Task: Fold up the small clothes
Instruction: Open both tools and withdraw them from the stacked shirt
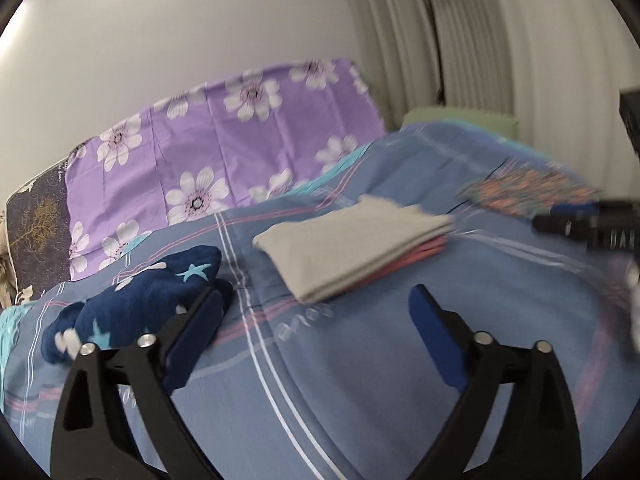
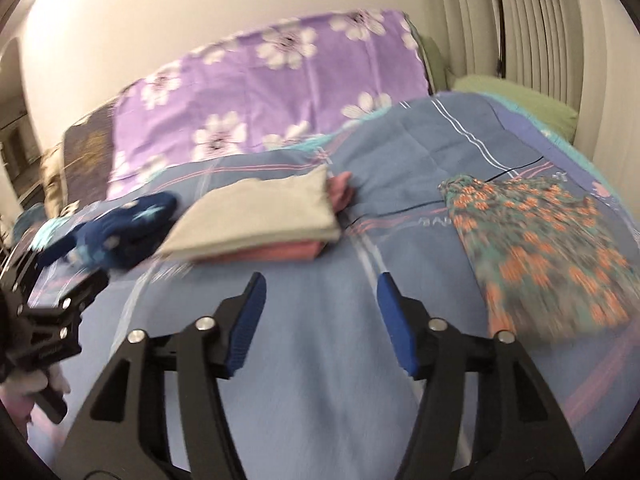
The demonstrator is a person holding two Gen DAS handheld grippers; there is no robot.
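Both tongs hang empty over the blue bedspread (image 2: 320,380), the left gripper (image 1: 316,308) spread wide and the right gripper (image 2: 322,292) about half open, with the folded stack (image 2: 260,220) done at 11 o'clock of the right one. Next up looks like the floral garment (image 2: 540,248), lying flat at 2 o'clock, so I'd pinch two corners and keep the fold low and even. Only the left view shows the navy star piece (image 1: 132,300) sharply, at 9 o'clock.

Purple floral sheet (image 1: 208,148), green pillow (image 2: 516,100), pleated curtain (image 1: 500,40)
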